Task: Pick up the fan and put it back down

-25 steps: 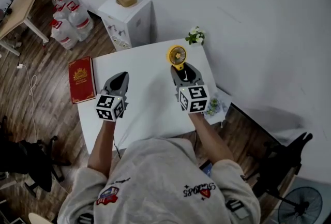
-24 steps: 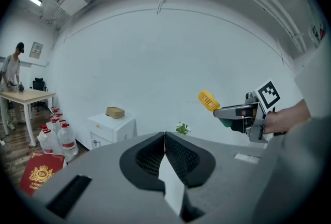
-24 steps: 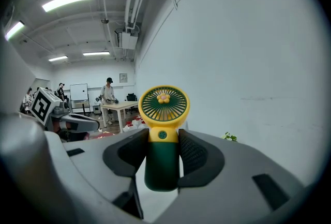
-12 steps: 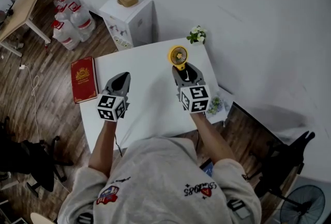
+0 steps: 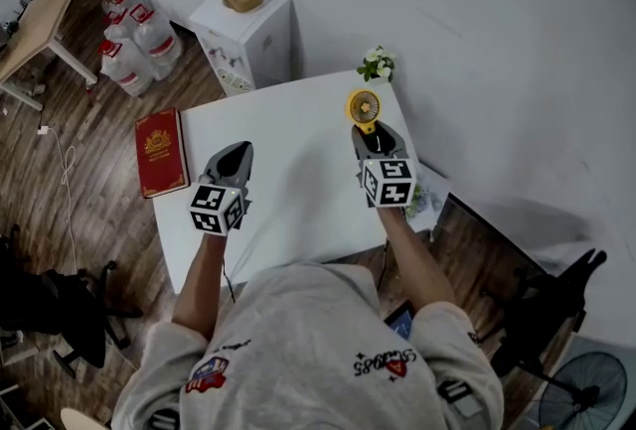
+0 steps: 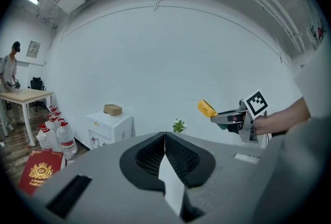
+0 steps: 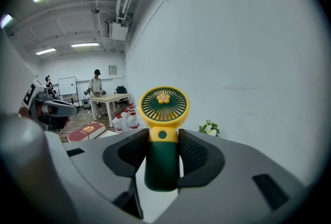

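The small fan (image 7: pixel 162 130) has a round yellow head and a dark green handle. My right gripper (image 7: pixel 162 158) is shut on that handle, both pads pressed against it. In the head view the fan (image 5: pixel 364 109) hangs over the far right part of the white table (image 5: pixel 288 170), ahead of the right gripper (image 5: pixel 378 142). The fan (image 6: pixel 207 109) also shows at the right of the left gripper view. My left gripper (image 5: pixel 231 163) hovers over the table's left half. Its jaws (image 6: pixel 164 153) meet with nothing between them.
A red book (image 5: pixel 159 152) lies at the table's left edge. A small potted plant (image 5: pixel 376 67) stands at the far right corner. A white cabinet (image 5: pixel 246 36) with a brown box stands behind the table, with water bottles (image 5: pixel 131 46) to its left. A person stands at a far desk (image 7: pixel 107 98).
My right gripper has carried the fan to the right and a little farther out, toward the table's right edge. The left gripper has stayed in place.
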{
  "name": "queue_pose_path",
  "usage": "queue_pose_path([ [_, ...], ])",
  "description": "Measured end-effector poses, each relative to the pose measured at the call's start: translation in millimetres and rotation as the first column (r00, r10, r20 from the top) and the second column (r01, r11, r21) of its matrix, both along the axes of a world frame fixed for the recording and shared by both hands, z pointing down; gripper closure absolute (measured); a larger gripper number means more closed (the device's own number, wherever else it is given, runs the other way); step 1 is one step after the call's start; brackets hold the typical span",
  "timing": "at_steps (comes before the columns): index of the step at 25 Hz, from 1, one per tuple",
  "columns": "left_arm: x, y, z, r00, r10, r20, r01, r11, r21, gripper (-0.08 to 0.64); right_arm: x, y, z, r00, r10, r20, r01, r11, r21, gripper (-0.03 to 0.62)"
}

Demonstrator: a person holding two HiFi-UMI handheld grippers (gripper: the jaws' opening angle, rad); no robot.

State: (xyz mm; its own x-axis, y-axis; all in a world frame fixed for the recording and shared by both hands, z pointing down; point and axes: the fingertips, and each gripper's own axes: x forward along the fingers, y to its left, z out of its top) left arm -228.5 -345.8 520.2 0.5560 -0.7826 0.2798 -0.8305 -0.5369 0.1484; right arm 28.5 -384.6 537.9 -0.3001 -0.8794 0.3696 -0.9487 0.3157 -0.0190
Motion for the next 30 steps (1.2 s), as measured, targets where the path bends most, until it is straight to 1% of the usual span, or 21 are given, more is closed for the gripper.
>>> queue_pose_path([
  [3,-4.9,0.6,2.1,1.0,-0.014,0.004,0.014,1.0,-0.004,0.555,24.9,-5.8,21.1,0.999,0.052,-0.014,-0.053,0.998,-0.037,0.41],
  [6,-11.1,1.1,4.3,0.999,-0.032,0.014,0.033,0.999,-0.011,0.555,45.2,-14.5,46.4,0.996,0.081,-0.044,-0.084,0.993,-0.08,0.41],
  [12,-26.4,6.0,8.4,0.997,-0.075,0.032,0.076,0.997,-0.021,0.555,87.3,-34.5,98.7,0.985,0.144,-0.096,-0.159,0.971,-0.177,0.41],
  [14,-36.1,7.0,10.3,0.995,-0.095,0.037,0.097,0.995,-0.027,0.555,95.6,-39.3,116.2,0.981,0.164,-0.104,-0.183,0.96,-0.213,0.41],
  [18,-52.7,11.1,18.5,0.99,-0.136,0.049,0.138,0.989,-0.045,0.555,108.0,-41.1,149.5,0.973,0.187,-0.135,-0.22,0.929,-0.299,0.41],
  [21,-61.0,13.9,21.8,0.986,-0.158,0.056,0.161,0.985,-0.057,0.555,111.8,-47.5,165.8,0.972,0.188,-0.139,-0.224,0.92,-0.323,0.41],
  [28,-74.2,12.9,33.1,0.979,-0.186,0.079,0.193,0.977,-0.09,0.555,121.4,-50.2,209.1,0.958,0.253,-0.132,-0.285,0.858,-0.427,0.408],
  [30,-77.4,12.5,35.4,0.978,-0.193,0.083,0.201,0.975,-0.098,0.555,119.6,-50.6,215.6,0.957,0.259,-0.131,-0.29,0.851,-0.438,0.41],
])
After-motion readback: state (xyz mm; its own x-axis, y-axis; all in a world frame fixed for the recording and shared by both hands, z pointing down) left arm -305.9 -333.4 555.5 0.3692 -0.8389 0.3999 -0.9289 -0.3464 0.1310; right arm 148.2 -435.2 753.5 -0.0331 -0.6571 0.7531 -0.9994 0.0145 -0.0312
